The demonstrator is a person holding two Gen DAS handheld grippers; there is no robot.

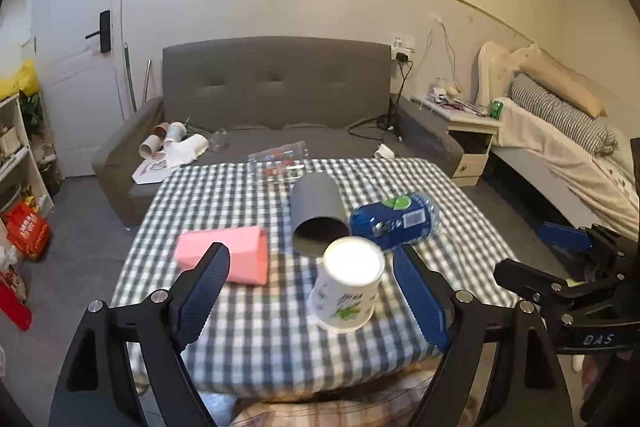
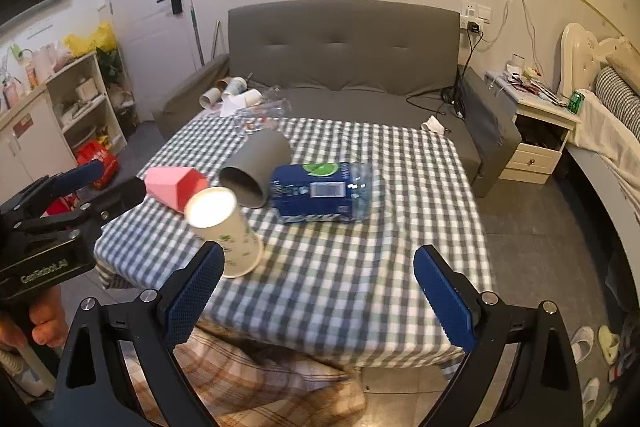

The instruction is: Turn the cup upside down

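We see the paper cup (image 1: 347, 291) upside down on the checked table (image 1: 256, 339), near its front edge. Left gripper (image 1: 310, 287) and right gripper (image 2: 316, 289) both gape wide, gripping nothing.

Left gripper (image 1: 308, 267): black angular frame with triangular cut-outs; silver round screws at the finger joints; blue textured pads (image 1: 204, 291); body printed "GenRobot.AI" in white, seen from the right wrist view; held by a bare-skinned hand (image 2: 38, 327). Right gripper (image 2: 316, 267): identical black frame, silver screws, blue ribbed pads (image 2: 444, 295); side lettering in white, reading roughly "OAS".
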